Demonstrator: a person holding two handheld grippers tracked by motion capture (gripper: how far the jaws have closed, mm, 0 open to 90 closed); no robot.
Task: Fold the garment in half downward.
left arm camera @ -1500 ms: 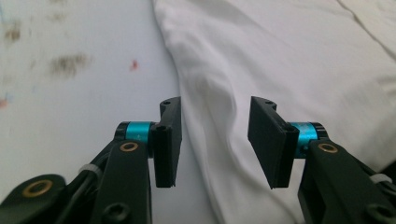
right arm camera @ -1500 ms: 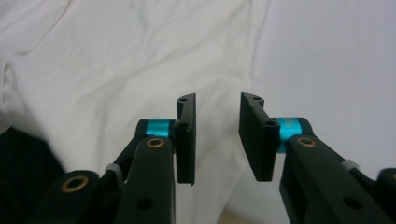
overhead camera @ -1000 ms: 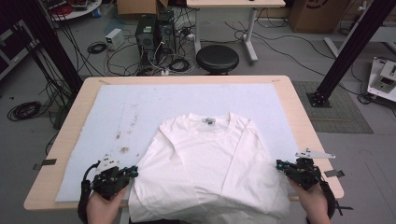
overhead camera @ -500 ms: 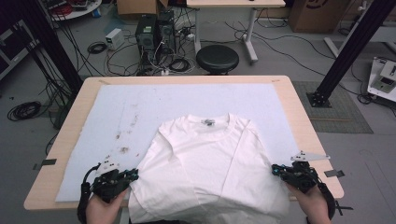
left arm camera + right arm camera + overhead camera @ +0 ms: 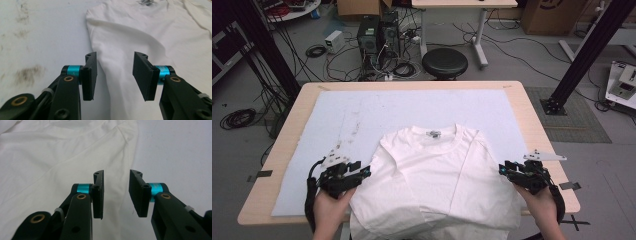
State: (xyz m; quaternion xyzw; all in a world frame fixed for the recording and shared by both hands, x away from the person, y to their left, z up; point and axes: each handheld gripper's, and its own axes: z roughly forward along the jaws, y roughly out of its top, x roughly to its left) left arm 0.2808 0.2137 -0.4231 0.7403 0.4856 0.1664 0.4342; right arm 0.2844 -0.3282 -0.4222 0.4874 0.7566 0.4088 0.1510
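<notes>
Wooden table [image 5: 532, 125] under a pale blue mat [image 5: 387, 107], stained at its left; white T-shirt [image 5: 437, 175] flat on the near half, collar away, sleeves folded in, hem over the near edge. Left gripper [image 5: 362, 173] at the shirt's left edge, right gripper [image 5: 504, 170] at its right. Both just opened, pads spread, nothing pinched.

Parted fingers [image 5: 100, 195] above white shirt [image 5: 62, 165]
</notes>
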